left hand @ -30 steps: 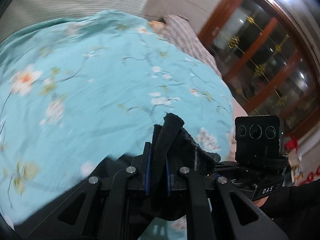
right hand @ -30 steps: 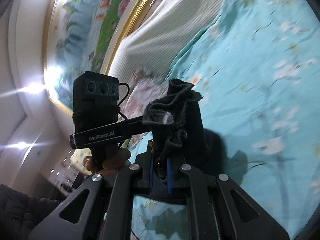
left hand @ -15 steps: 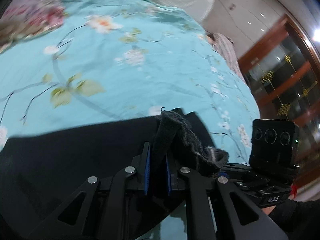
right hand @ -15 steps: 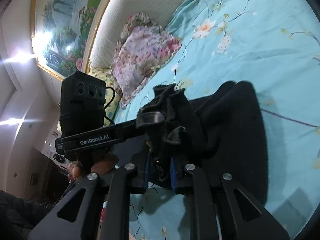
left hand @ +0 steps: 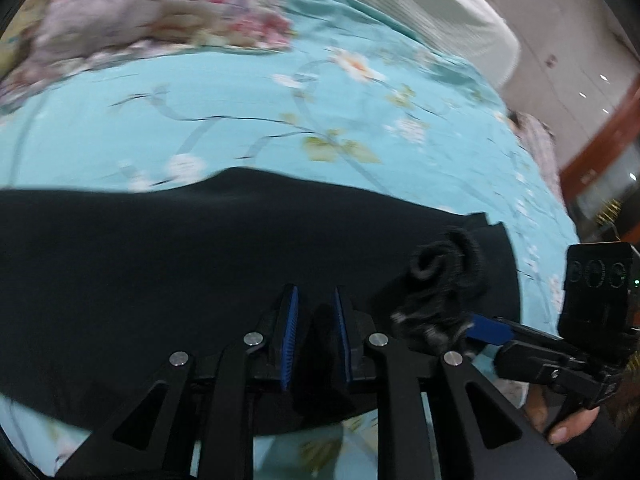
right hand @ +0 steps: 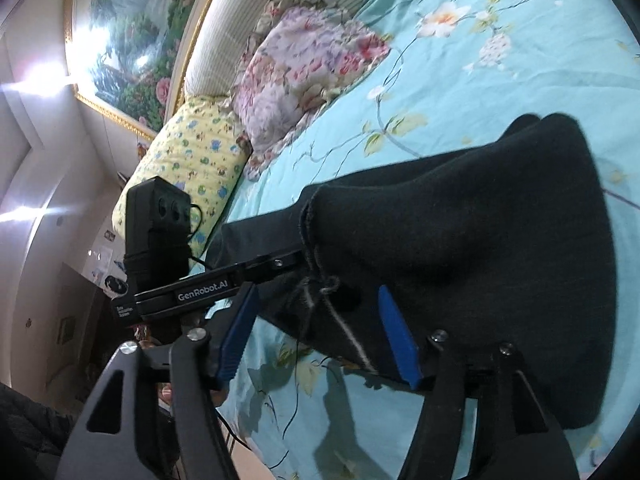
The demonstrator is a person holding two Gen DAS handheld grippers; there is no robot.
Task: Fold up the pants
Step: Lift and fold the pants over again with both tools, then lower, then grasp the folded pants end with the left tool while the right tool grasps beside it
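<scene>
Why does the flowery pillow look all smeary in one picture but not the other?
Left wrist view: the pink flowery pillow is smeared by motion blur, as is the turquoise floral bedsheet. Right wrist view: it looks sharp, though bright glare washes out the wall.

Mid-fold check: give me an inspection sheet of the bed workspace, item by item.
Surface: teal floral bed sheet, wrinkled.
Job's things: black pants spread flat across it; loose thread at the edge.
Clutter: floral pillow, yellow pillow by the headboard.
Grippers: left tool pads nearly closed, dark cloth between; right tool wide open over the pants.
Cables: thin black cable on the left tool's camera.
Surroundings: framed painting.
</scene>
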